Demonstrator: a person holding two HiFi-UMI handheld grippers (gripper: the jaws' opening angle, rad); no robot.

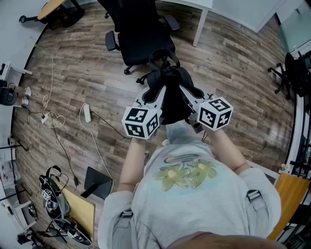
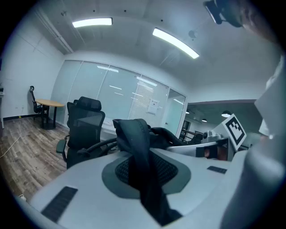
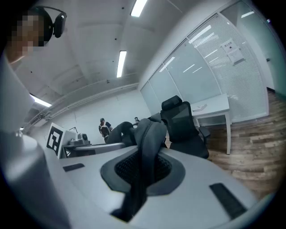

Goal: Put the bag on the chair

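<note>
A black bag (image 1: pixel 171 92) hangs in front of me, held up by its straps between both grippers. My left gripper (image 1: pixel 156 97) is shut on one black strap (image 2: pixel 139 152), which runs down through its jaws. My right gripper (image 1: pixel 188 98) is shut on the other strap (image 3: pixel 146 156). The black office chair (image 1: pixel 141 29) stands just beyond the bag on the wooden floor, its seat partly hidden by the bag. The same chair (image 2: pixel 82 129) shows behind the bag in the left gripper view. In the right gripper view the chair (image 3: pixel 184 129) stands to the right.
A white desk (image 1: pixel 197 6) stands behind the chair. A power strip (image 1: pixel 87 113) and cables lie on the floor at the left. A yellow-seated chair (image 1: pixel 80 210) and gear sit at lower left. Another black chair (image 1: pixel 292 73) is at the right. A person (image 3: pixel 103 128) stands far off.
</note>
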